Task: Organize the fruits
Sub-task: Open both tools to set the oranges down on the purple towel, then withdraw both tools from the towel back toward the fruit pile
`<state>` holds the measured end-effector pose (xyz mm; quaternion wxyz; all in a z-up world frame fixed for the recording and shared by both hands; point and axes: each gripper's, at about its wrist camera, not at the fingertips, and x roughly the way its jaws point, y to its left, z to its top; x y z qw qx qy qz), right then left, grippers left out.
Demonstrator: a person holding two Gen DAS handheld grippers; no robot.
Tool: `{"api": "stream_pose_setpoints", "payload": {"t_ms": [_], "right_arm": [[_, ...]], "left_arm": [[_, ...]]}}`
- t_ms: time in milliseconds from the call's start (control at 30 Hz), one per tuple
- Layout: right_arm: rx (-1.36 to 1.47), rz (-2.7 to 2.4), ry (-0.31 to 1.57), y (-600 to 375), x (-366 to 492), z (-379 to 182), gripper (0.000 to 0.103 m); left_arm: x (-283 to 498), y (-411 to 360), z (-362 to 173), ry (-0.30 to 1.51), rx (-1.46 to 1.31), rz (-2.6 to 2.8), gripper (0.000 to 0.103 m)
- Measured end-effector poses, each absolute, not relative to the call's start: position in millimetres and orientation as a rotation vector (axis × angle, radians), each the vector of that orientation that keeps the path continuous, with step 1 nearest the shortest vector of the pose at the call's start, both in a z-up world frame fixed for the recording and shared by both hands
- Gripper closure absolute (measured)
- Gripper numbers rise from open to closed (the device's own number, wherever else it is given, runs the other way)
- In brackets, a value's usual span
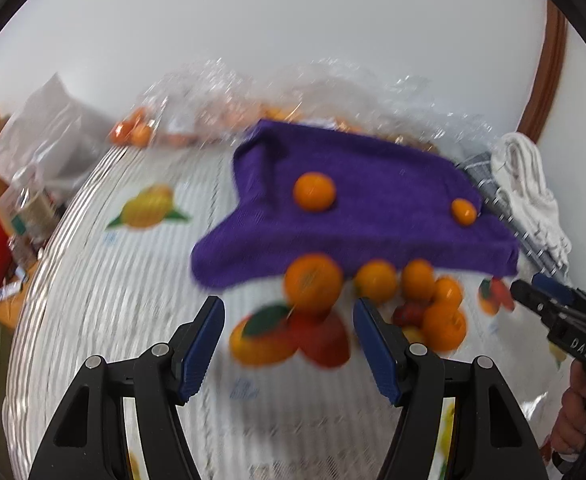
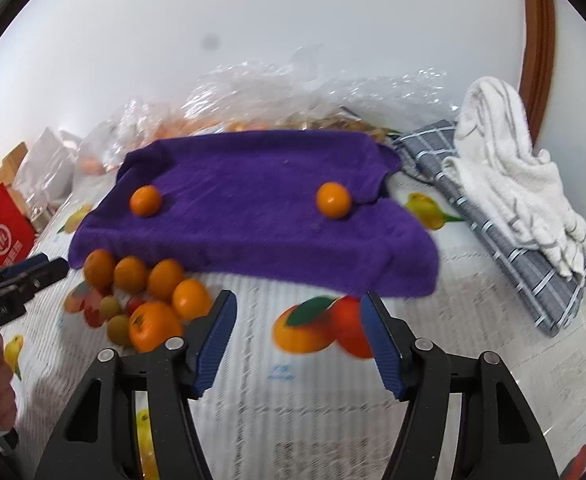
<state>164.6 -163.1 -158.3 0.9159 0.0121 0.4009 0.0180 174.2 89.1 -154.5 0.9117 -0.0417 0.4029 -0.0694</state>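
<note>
On the fruit-print tablecloth (image 2: 333, 420), oranges (image 2: 165, 280) heap beside the purple towel (image 2: 253, 220), two more on it. My left gripper (image 1: 289, 344) and right gripper (image 2: 299, 340) gape empty. Round fruit could roll if nudged.

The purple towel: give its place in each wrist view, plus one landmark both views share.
Left wrist view: purple towel sits centre-right, tilted, two oranges on it, loose fruit along its near edge.
Right wrist view: purple towel fills the centre, ahead of the open jaws.
Shared landmark: the white cloth on a grey checked cloth, right of the towel.
</note>
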Motion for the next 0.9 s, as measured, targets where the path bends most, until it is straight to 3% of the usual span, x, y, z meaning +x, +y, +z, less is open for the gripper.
{"api": "stream_pose_setpoints", "payload": {"t_ms": [167,900], "right_arm": [[0.021,0.057,0.849,-153.9,156.8,-169.7,0.048],[0.020,0.142,0.842,-146.7,131.7,-171.8,0.048]], "left_arm": [[158.3,98.0,-174.1,0.875,-0.106,-0.102,0.038],[148.0,110.2,-188.3,0.880,-0.094,0.012,0.034]]}}
